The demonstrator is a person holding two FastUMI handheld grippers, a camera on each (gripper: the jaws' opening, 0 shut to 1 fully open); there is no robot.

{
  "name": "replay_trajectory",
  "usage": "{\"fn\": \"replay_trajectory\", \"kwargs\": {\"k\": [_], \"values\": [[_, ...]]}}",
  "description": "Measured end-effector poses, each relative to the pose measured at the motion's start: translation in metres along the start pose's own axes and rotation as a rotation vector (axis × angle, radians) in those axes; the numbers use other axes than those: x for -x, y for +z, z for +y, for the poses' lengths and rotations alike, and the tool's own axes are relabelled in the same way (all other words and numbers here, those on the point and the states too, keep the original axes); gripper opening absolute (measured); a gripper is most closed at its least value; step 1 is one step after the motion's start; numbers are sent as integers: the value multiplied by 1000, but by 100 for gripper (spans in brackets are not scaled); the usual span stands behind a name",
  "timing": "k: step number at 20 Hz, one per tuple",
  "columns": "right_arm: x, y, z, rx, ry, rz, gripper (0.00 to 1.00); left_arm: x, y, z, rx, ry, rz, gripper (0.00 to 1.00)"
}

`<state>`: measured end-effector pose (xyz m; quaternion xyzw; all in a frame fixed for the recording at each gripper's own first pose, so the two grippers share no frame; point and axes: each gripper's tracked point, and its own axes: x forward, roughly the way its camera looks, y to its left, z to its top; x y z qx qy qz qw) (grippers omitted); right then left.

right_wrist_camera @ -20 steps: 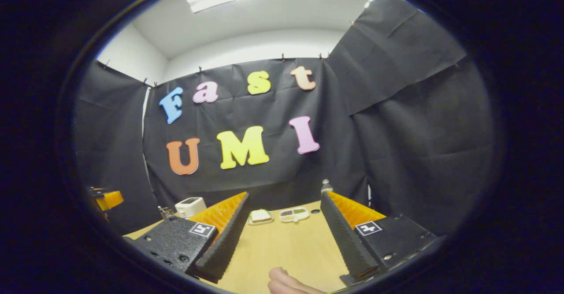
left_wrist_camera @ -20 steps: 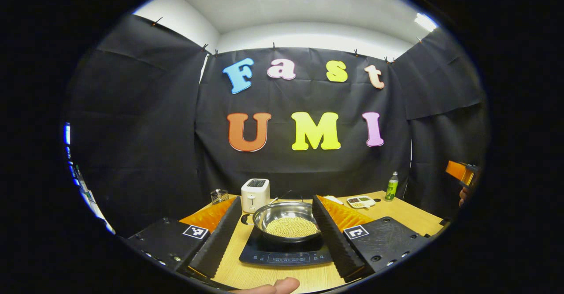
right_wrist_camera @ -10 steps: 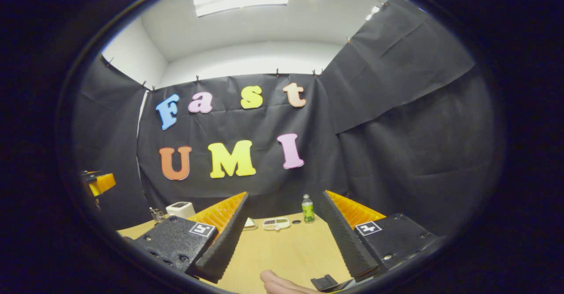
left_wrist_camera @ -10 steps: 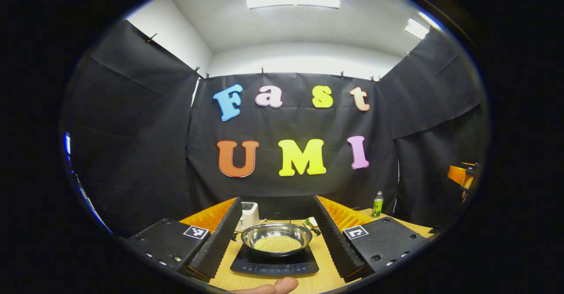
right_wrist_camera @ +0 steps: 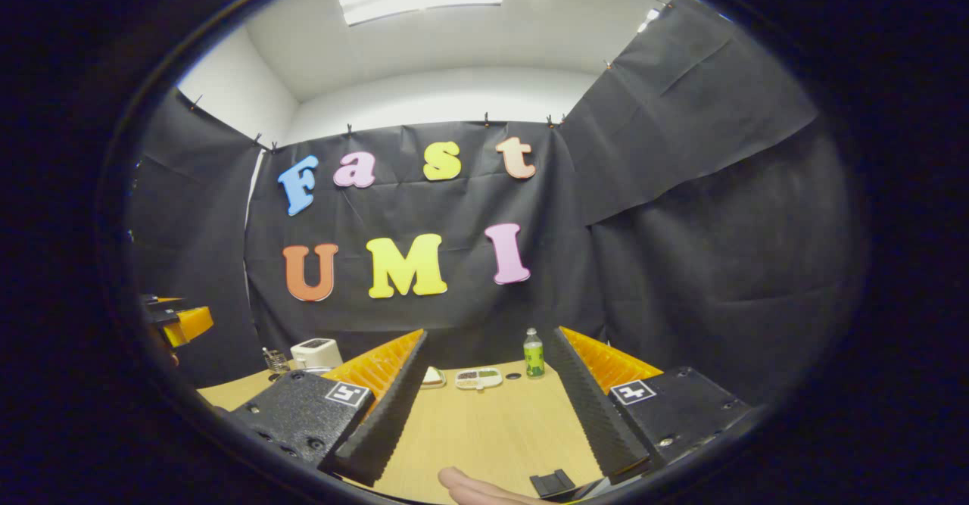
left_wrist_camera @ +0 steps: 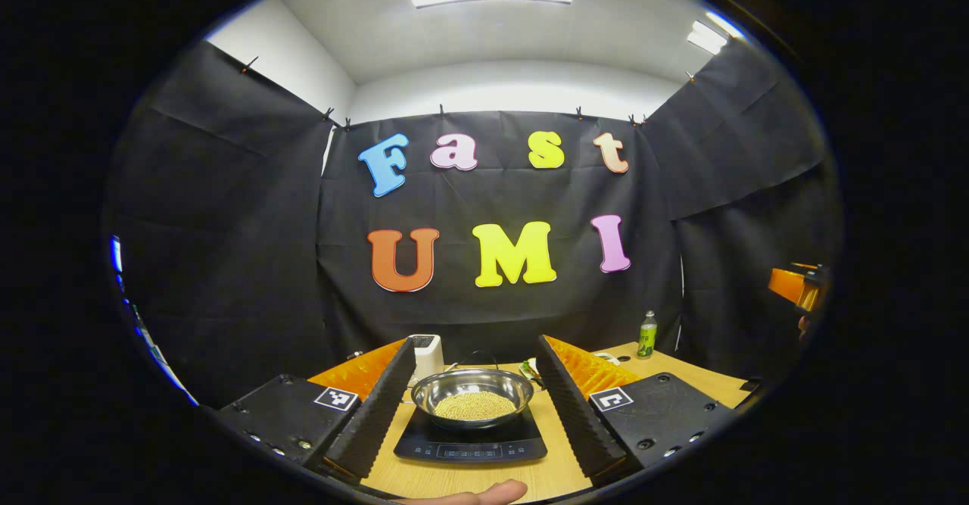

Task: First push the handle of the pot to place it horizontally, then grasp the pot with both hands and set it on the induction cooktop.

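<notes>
In the left gripper view a steel pot (left_wrist_camera: 472, 391) filled with small yellow grains sits on the black induction cooktop (left_wrist_camera: 471, 444). A thin dark handle (left_wrist_camera: 478, 353) arches behind its rim. My left gripper (left_wrist_camera: 473, 399) hangs open, back from the pot, its fingers framing pot and cooktop without touching. At the right edge of that view an orange part of the other gripper (left_wrist_camera: 793, 287) shows. In the right gripper view my right gripper (right_wrist_camera: 488, 406) is open over bare wooden table (right_wrist_camera: 484, 429), nothing between its fingers. The other gripper's orange part (right_wrist_camera: 182, 322) shows far left.
A white toaster (left_wrist_camera: 426, 352) stands behind the pot's left side. A green bottle (right_wrist_camera: 534, 353) and a divided snack tray (right_wrist_camera: 478, 378) lie at the table's back. A small glass holder (right_wrist_camera: 274, 360) is by the toaster (right_wrist_camera: 316, 352). Fingertips (left_wrist_camera: 469, 494) show at both views' lower edges.
Both grippers drew back from the table and tipped slightly; the pot and cooktop look smaller and farther. The pot stays on the cooktop. Both grippers remain open.
</notes>
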<state>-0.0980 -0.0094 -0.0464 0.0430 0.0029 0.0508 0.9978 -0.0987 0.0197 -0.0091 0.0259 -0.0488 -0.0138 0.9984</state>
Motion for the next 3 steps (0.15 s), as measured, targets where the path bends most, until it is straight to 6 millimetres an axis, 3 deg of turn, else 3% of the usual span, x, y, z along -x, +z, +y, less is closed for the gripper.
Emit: {"fn": "replay_trajectory", "kwargs": {"k": [3], "values": [[-2,-6,-13,10,-38,30,96,0,1,-12,-12,-13,1,95]]}}
